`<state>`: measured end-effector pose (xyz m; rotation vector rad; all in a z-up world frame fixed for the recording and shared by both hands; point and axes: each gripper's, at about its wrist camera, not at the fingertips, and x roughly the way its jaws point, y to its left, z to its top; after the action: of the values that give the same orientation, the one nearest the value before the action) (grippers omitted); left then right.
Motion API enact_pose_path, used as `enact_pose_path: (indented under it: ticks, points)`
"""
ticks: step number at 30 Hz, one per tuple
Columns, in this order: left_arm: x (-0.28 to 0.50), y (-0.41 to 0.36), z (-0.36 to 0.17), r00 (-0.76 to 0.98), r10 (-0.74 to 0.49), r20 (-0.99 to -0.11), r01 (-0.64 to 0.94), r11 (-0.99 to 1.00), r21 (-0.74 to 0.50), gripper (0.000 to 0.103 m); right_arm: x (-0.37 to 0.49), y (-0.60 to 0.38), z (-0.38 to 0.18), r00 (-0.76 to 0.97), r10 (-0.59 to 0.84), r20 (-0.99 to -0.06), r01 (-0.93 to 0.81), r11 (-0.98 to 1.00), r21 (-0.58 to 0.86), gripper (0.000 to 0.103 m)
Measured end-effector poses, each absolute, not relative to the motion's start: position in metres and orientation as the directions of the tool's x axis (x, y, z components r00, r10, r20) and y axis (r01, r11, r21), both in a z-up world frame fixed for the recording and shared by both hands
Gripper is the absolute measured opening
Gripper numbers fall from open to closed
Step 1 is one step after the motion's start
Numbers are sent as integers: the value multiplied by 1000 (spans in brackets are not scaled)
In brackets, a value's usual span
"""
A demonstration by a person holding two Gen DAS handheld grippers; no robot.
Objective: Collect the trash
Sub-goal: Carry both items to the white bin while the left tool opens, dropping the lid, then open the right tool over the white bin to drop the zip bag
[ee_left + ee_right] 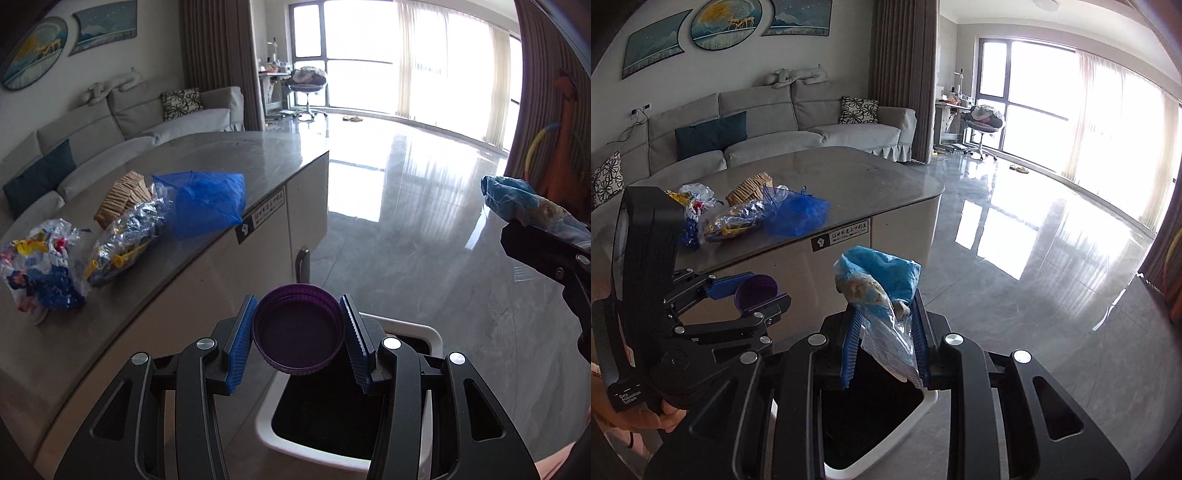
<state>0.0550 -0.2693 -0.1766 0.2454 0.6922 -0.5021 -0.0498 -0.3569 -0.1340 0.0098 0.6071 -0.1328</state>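
Left gripper (pixel 298 334) fingers clenched on purple lid (pixel 298 332), directly above open bin (pixel 424 332). Right gripper (pixel 886 345) fingers clamping blue wrapper (pixel 882 291), likewise over bin mouth. More wrappers (pixel 125 240) far left on table (pixel 240 162).

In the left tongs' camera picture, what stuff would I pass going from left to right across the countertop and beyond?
Colourful crumpled wrapper → clear bag with yellow bits → blue mesh bag → purple lid held in the left tongs over the bin → blue wrapper held in the right tongs.
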Motion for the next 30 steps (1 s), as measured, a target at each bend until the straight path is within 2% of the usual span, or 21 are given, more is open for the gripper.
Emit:
enact_pose_path:
  ticks: [5,8,12,22,23,24,26,30]
  points:
    - [68,-270,-202,647,-315,-694,491,869,64,47,-31,-359,-159,783,-103,-613,72,995,-76,27]
    - [75,-270,-221,625,-285,-726,479,875,69,47,-20,-368,-179,751,-38,-659,40,999,-12,27]
    - [77,-274,-245,583,-259,-770,486,870,75,47,-12,-371,-199,691,-20,-722,32,999,3,27]
    - [66,-298,-274,478,-275,-834,587,806,71,49,-9,-364,-211,649,-61,-758,24,998,-61,27]
    - [65,-302,-276,458,-274,-846,608,790,73,60,-8,-363,-212,645,-65,-761,20,997,-68,27]
    - [65,-304,-279,450,-267,-852,618,782,81,77,-8,-362,-213,642,-67,-764,14,997,-76,27]
    - [63,-305,-280,462,-254,-850,618,779,103,94,-7,-359,-215,636,-71,-768,6,996,-87,28]
    - [64,-309,-284,443,-243,-863,629,770,106,96,-7,-357,-217,633,-84,-769,1,994,-108,28]
